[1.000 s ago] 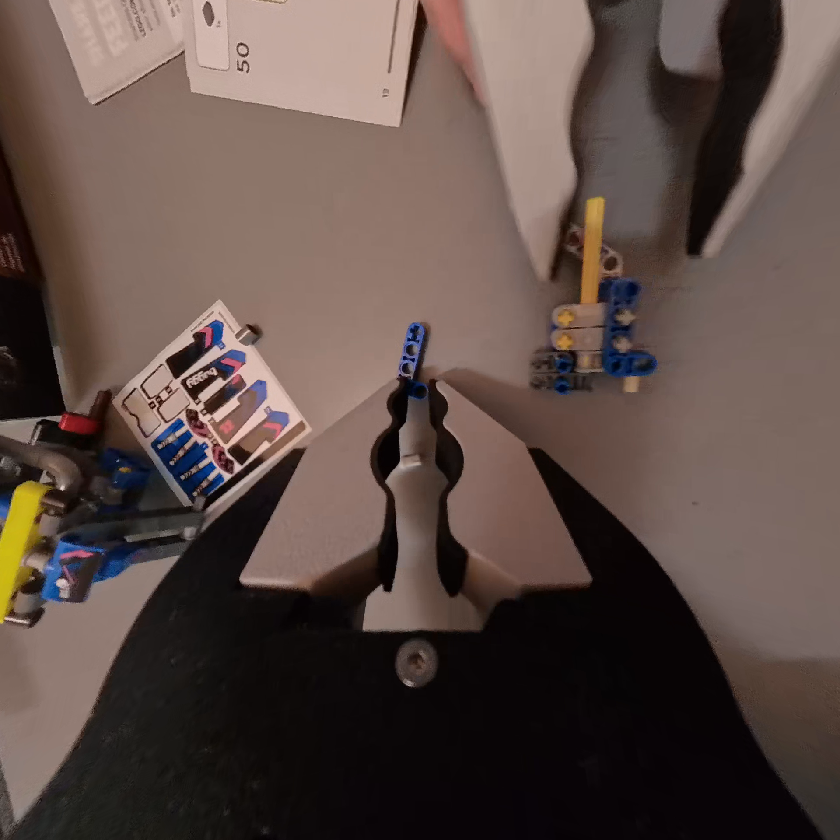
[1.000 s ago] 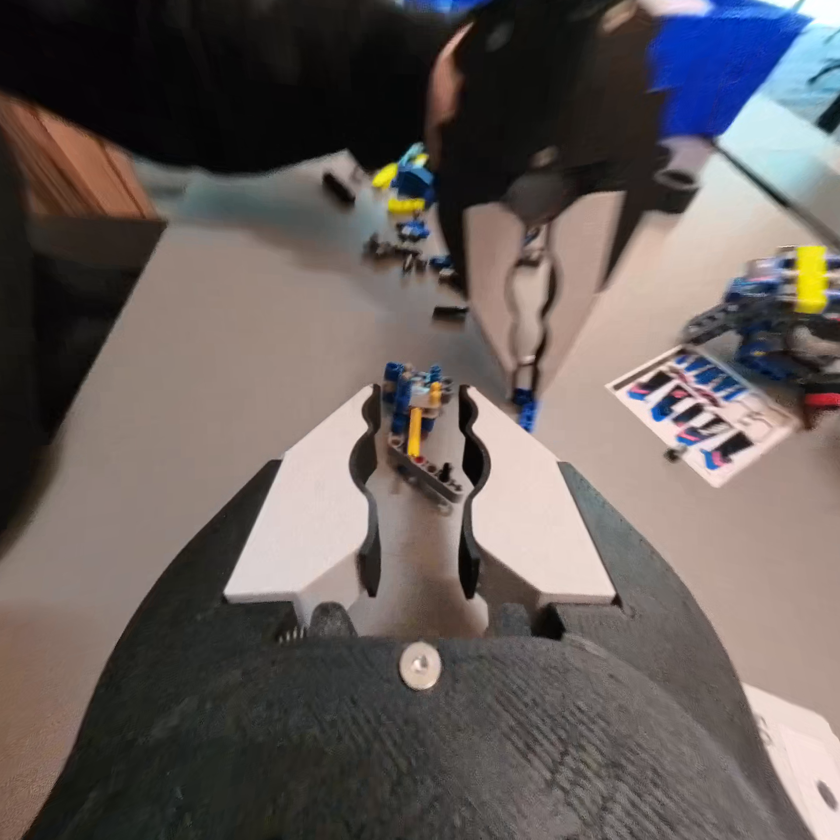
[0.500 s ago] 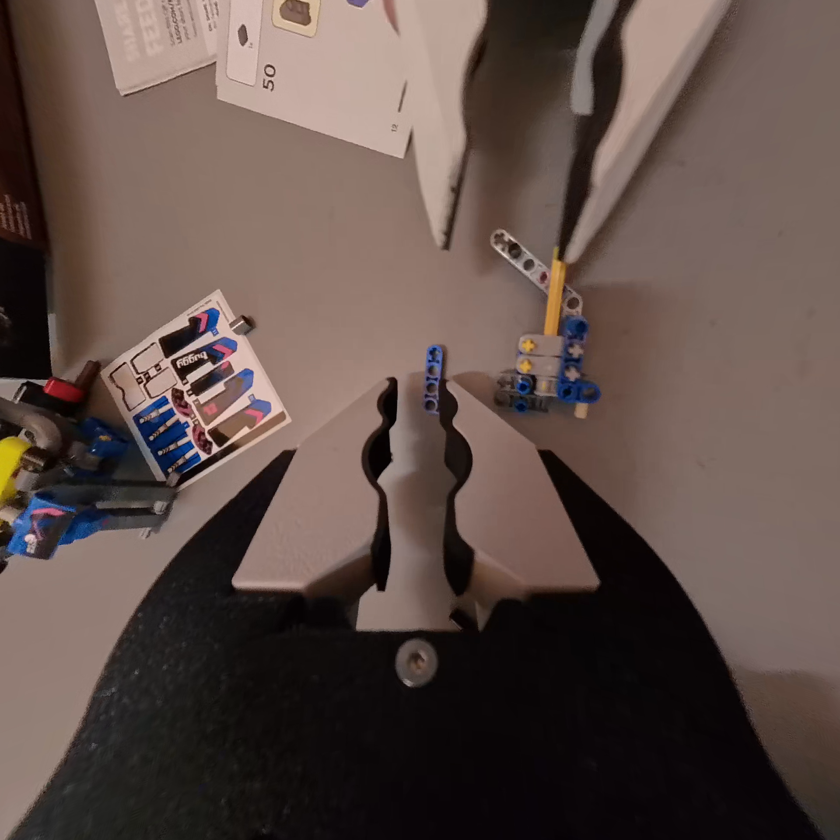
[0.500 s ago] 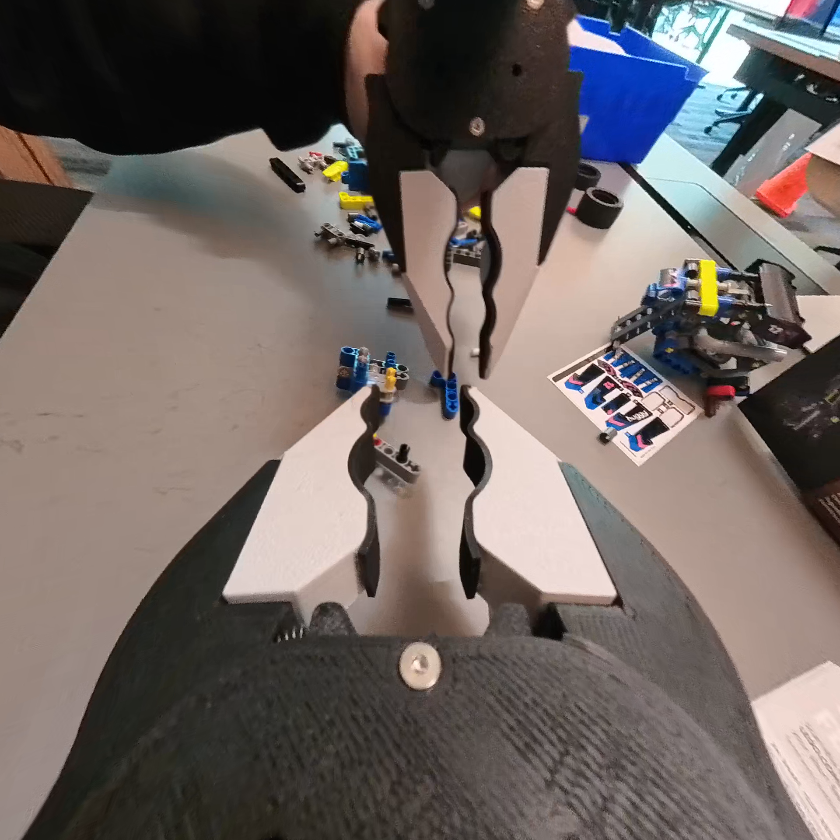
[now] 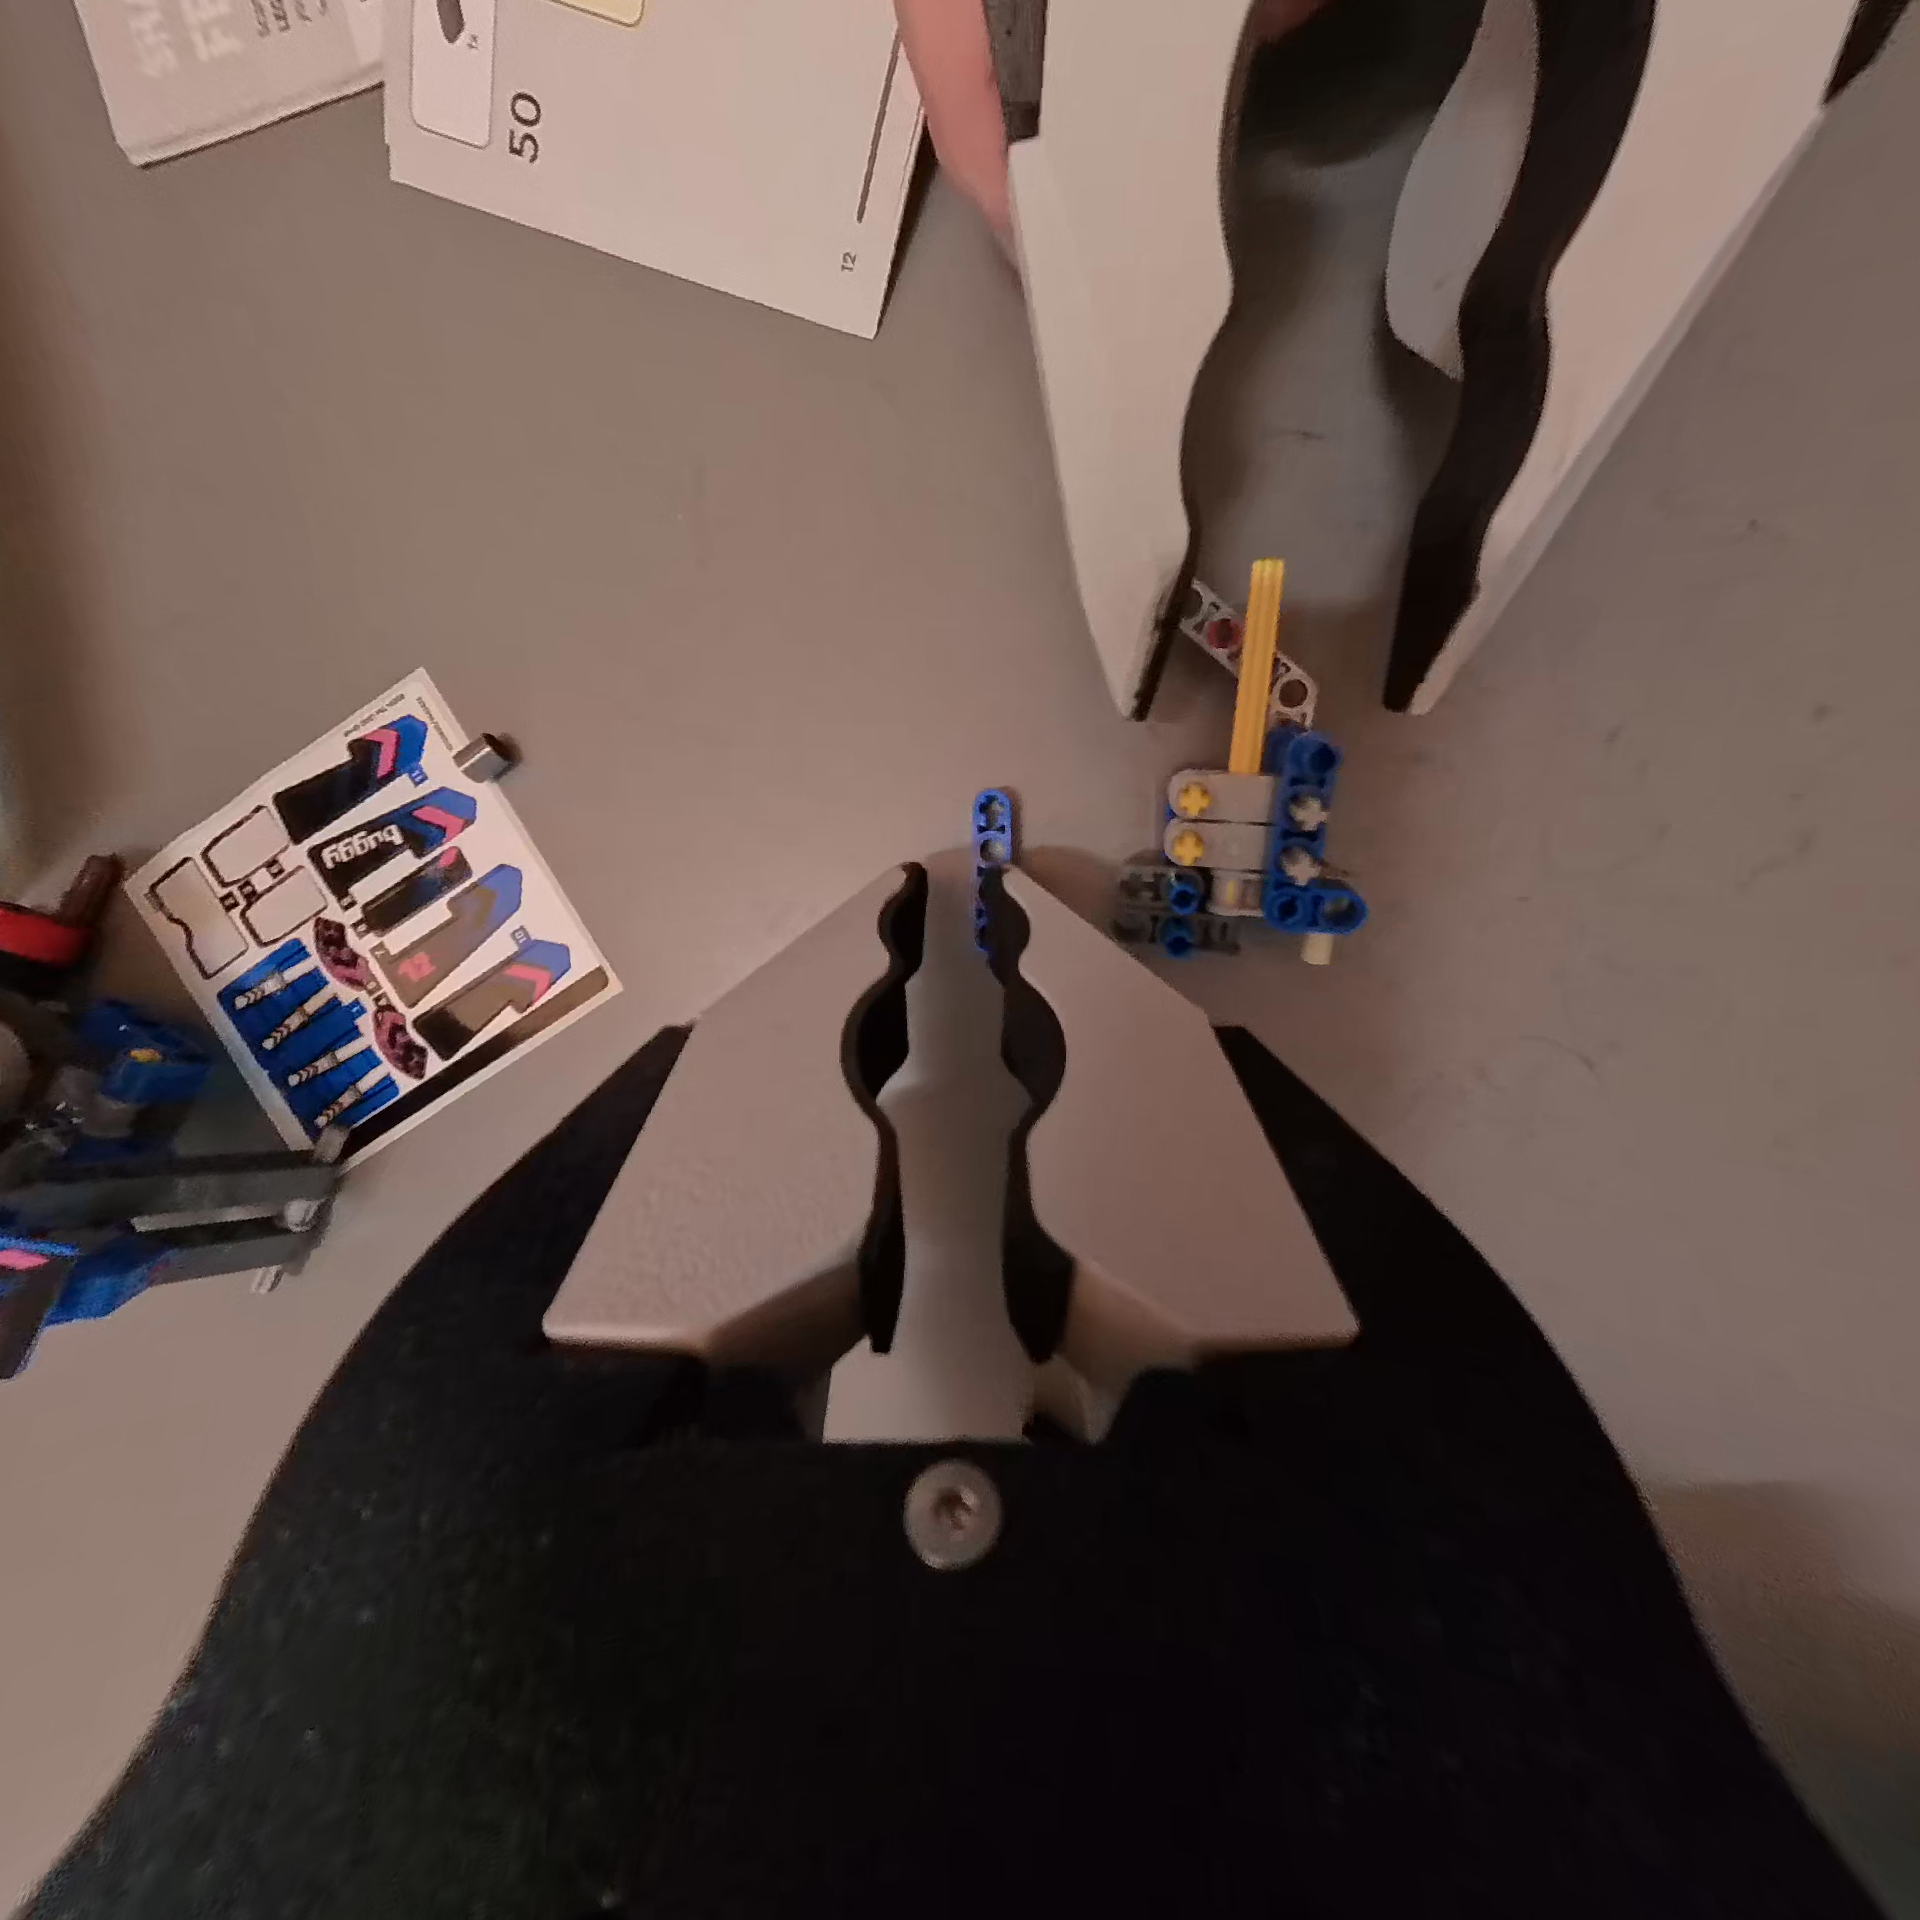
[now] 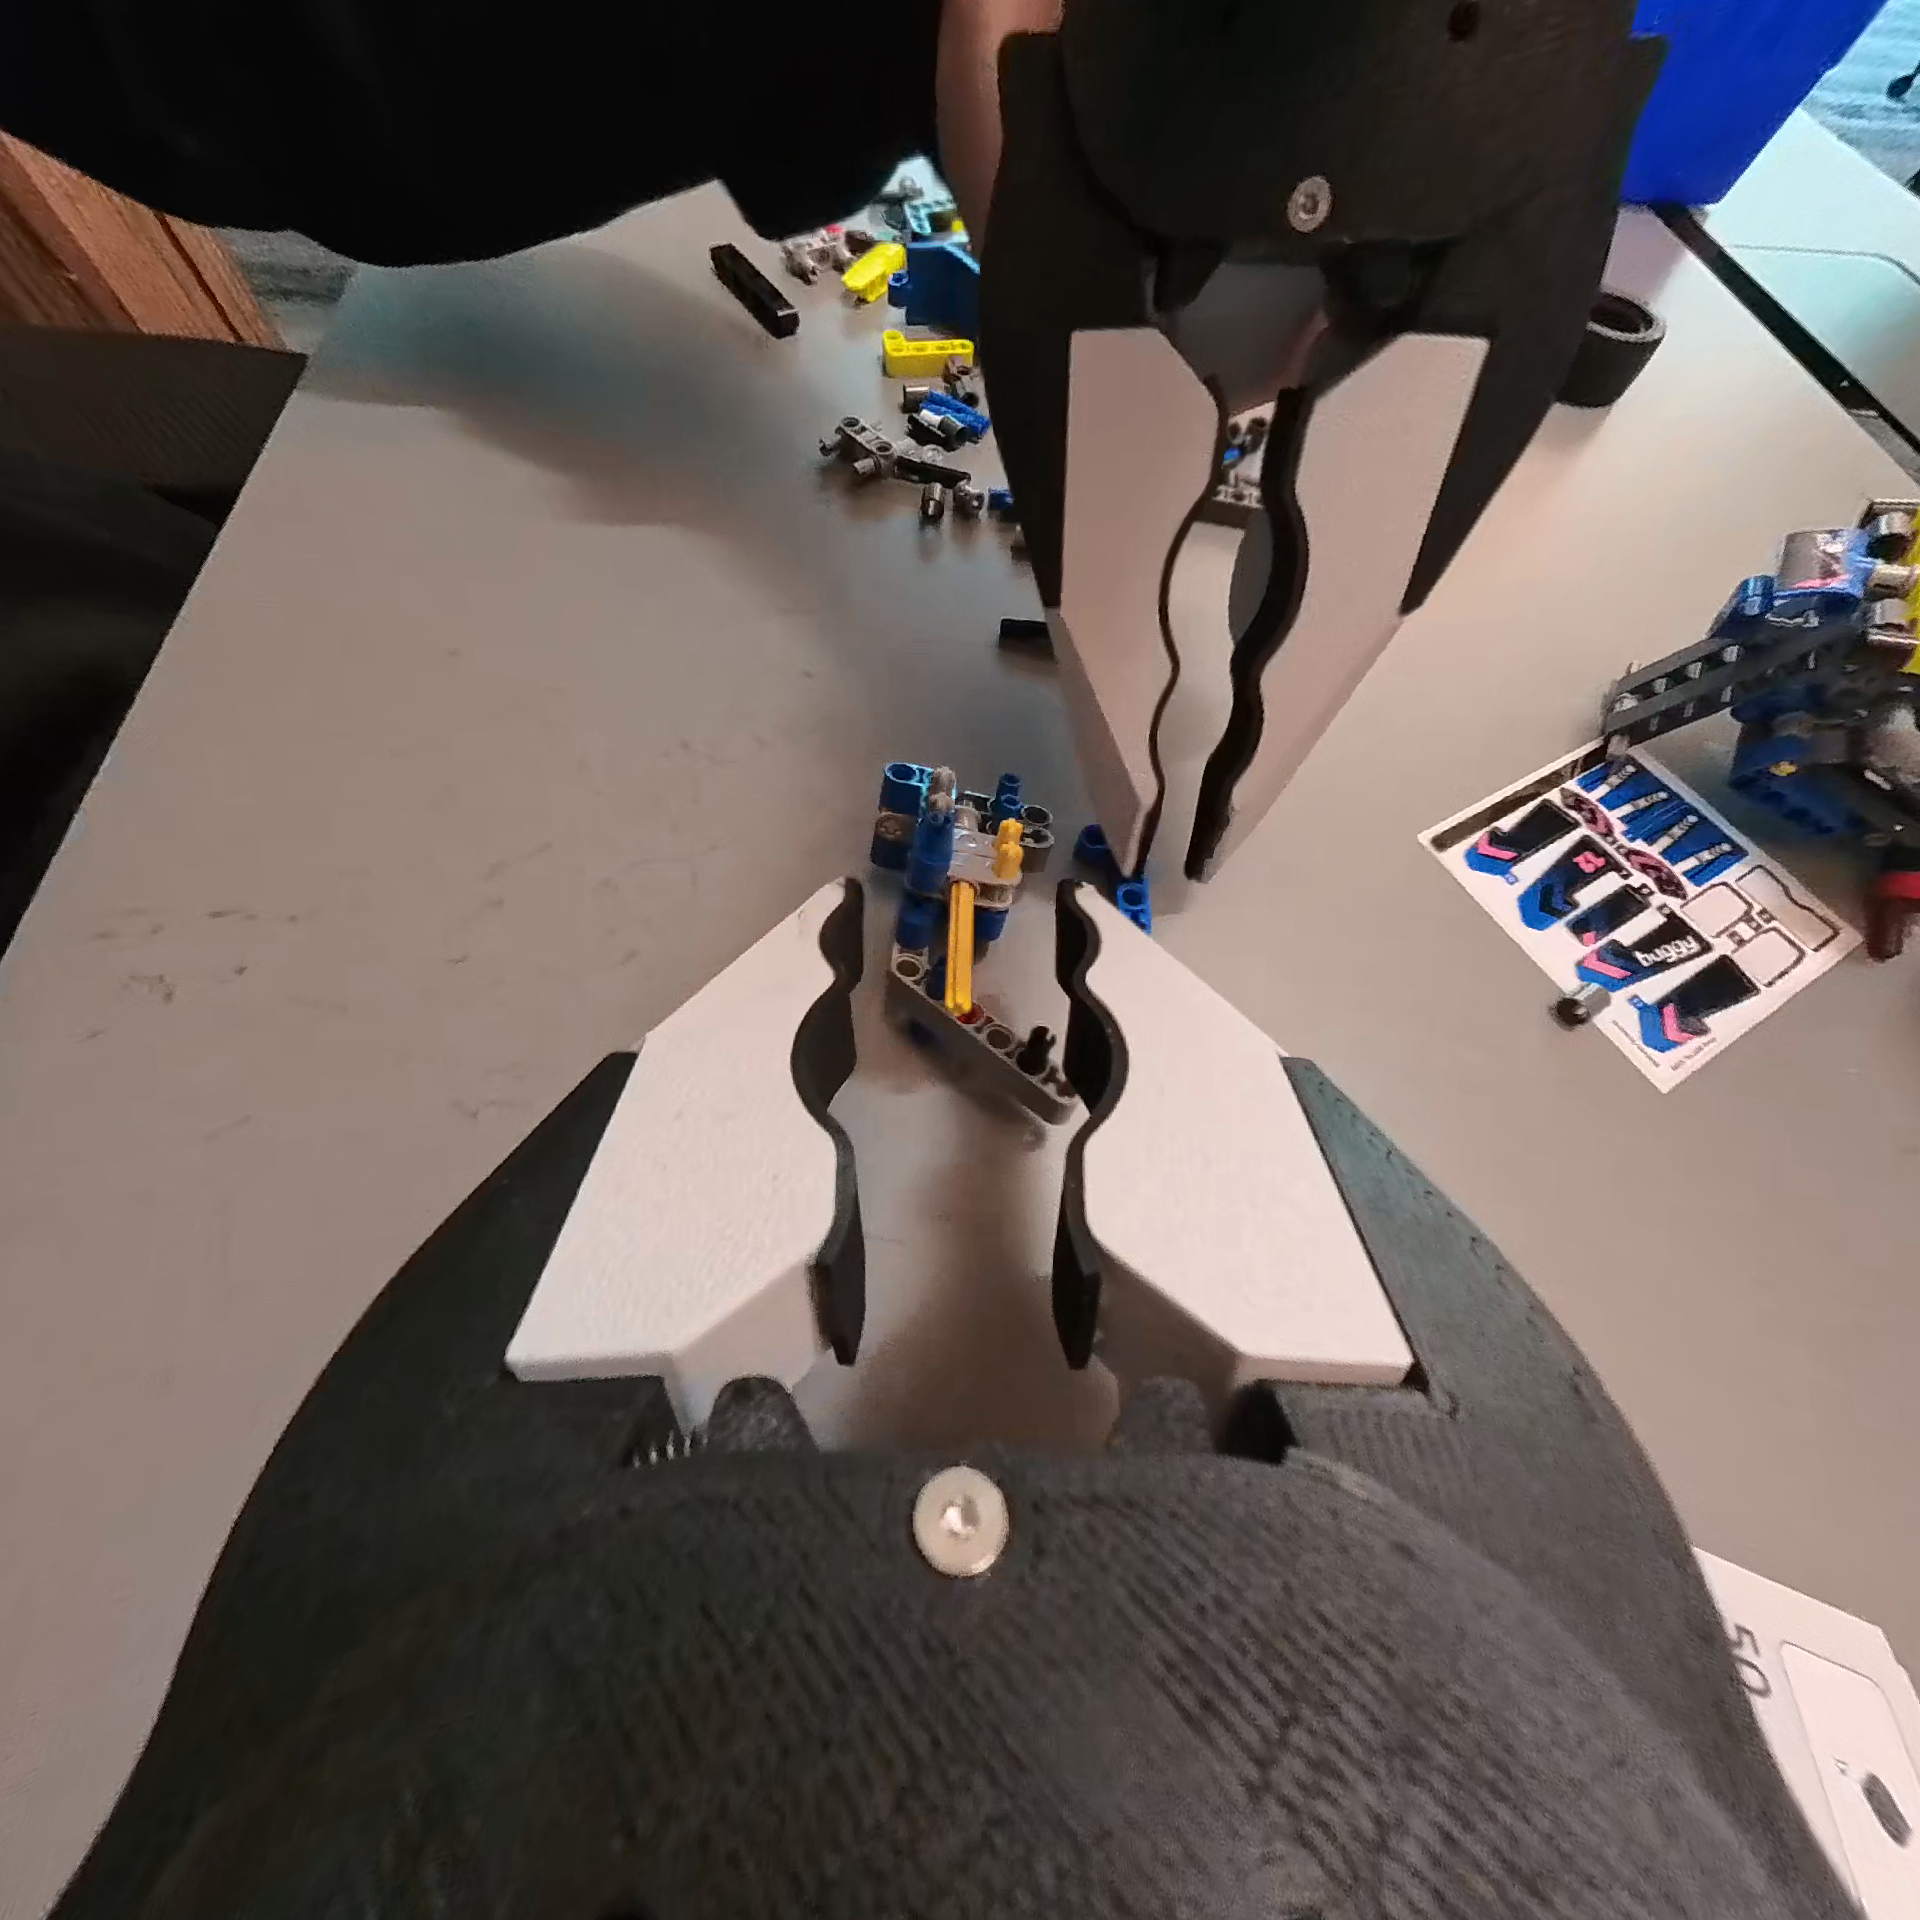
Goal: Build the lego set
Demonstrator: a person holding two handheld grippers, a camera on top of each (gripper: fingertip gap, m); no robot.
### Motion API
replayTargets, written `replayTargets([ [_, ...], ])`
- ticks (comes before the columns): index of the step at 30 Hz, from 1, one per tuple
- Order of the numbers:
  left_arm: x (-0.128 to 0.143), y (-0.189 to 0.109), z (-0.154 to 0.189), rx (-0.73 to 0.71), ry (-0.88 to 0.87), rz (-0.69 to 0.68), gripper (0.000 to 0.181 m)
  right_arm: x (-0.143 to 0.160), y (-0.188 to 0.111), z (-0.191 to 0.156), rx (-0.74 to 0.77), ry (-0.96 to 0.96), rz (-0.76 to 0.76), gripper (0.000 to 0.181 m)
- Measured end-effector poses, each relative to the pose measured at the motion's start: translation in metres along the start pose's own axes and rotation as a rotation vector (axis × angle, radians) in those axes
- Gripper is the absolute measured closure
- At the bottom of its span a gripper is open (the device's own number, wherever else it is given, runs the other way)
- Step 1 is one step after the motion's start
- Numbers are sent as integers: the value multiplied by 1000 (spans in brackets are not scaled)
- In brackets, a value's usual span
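The small assembly (image 6: pixel 961 914), a cluster of blue and grey pieces with a yellow rod (image 5: pixel 1255 665) sticking out over a grey beam with holes (image 6: pixel 987 1034), lies flat on the grey table (image 6: pixel 468 831), and I have brought my right gripper (image 6: pixel 961 894) down around it: my right fingers are spread wide, one on each side of the beam, touching nothing that I can make out. I judge this straddle is there so I can pin or lift the assembly while the other hand brings the next part. That part is the short blue beam (image 5: pixel 992 831), lying on the table just beside the assembly. My left gripper (image 5: pixel 961 878) points steeply down at it, tips nearly together with a narrow gap showing; the beam's near end sits right at the tips, against the right-hand finger (image 5: pixel 1101 1039), but I cannot tell whether I am pinching it or only touching it. It looks like a pick-up in progress, and such a thin piece lying flat could easily skid away. Farther out, a sticker sheet (image 5: pixel 369 914) and the half-built blue and yellow vehicle (image 6: pixel 1808 675) sit to one side, the instruction booklet (image 5: pixel 665 135) lies near me, and loose pieces (image 6: pixel 914 416) are scattered at the far end.
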State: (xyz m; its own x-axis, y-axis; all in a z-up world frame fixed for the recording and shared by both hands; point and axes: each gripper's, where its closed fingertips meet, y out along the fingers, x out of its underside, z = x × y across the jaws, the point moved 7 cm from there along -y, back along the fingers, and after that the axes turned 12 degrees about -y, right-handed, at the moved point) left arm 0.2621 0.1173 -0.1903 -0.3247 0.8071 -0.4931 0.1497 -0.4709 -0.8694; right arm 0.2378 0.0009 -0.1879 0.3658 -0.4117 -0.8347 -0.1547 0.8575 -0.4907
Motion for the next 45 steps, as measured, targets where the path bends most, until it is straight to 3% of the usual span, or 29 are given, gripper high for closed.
replayTargets([
  [19, 1, 5, 8, 48, 29, -11, 178, 2, 7, -3, 9, -40, -56, 151],
  [22, 0, 3, 7, 43, 22, -9, 167, 1, 6, -2, 16, -35, -49, 152],
  [28, -4, 3, 8, 50, 26, 4, 181, 2, 8, -3, 14, -45, -65, 152],
  [45, -5, 2, 9, 38, 29, -18, 173, 2, 8, -3, 9, -42, -71, 153],
])
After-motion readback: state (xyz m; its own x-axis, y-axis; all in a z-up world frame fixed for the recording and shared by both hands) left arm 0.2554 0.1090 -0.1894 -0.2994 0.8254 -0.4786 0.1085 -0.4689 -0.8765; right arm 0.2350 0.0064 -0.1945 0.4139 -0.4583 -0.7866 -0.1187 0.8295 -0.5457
